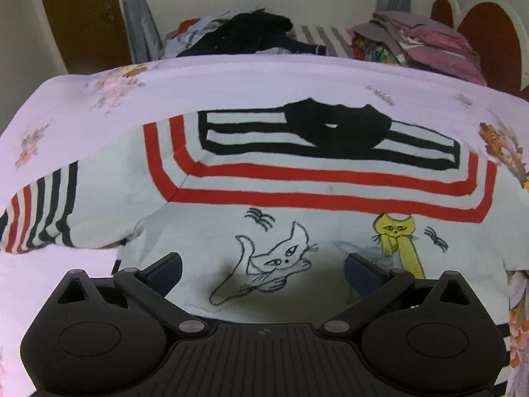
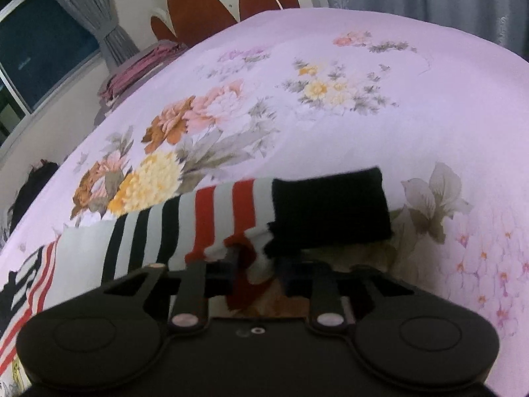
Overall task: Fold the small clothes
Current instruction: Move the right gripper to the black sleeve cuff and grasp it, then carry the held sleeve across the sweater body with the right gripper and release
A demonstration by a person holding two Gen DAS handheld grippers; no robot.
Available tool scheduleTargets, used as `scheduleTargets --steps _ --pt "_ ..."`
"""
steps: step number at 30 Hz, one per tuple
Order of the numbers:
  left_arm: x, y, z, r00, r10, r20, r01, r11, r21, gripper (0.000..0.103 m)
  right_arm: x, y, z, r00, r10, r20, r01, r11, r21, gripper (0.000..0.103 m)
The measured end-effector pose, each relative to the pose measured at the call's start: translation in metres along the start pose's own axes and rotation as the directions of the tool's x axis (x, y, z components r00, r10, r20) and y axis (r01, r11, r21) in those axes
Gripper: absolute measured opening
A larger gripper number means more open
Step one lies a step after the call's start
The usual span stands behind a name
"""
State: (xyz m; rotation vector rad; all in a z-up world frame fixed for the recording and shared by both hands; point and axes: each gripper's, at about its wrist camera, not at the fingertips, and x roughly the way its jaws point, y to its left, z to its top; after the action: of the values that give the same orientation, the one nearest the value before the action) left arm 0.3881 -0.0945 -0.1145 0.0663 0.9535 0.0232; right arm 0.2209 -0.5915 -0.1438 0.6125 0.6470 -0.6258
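Observation:
A small white sweater (image 1: 297, 225) with red and black stripes, a black collar and cat drawings lies flat on the bed. My left gripper (image 1: 263, 273) is open and hovers just above its chest, empty. In the right wrist view, my right gripper (image 2: 256, 269) is shut on the lower edge of the sweater's striped sleeve (image 2: 205, 218), near its black cuff (image 2: 330, 208), which is lifted slightly off the sheet.
The bed has a pale pink flowered sheet (image 2: 330, 82). A heap of dark clothes (image 1: 251, 33) and a stack of folded pink clothes (image 1: 429, 39) lie at the far side. A red and white headboard (image 2: 205, 6) and curtains stand behind.

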Motion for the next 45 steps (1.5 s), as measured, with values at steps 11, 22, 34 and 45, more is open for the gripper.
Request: scheduleTargets --steps 11,22,34,45 --pt "-0.007 0.018 0.01 0.995 -0.061 0.082 0.06 0.998 0.017 0.103 -0.043 0.097 0.003 0.97 0.202 0.134 -0.155 0.942 -0.298 0.008" --pt "0.005 0.074 0.027 0.987 -0.115 0.11 0.119 0.992 -0.035 0.103 -0.03 0.288 -0.086 0.888 0.446 -0.115 -0.435 0.729 -0.528 0.008" --pt "0.049 0.043 0.026 0.932 -0.363 -0.007 0.363 0.932 -0.016 0.103 -0.023 0.32 -0.141 0.861 0.428 -0.274 -0.507 0.686 -0.523 0.034" --pt "0.095 -0.009 0.025 0.882 -0.465 -0.075 0.458 0.884 -0.095 0.049 -0.042 0.207 -0.117 0.973 0.206 -0.103 -0.229 0.826 -0.514 0.045"
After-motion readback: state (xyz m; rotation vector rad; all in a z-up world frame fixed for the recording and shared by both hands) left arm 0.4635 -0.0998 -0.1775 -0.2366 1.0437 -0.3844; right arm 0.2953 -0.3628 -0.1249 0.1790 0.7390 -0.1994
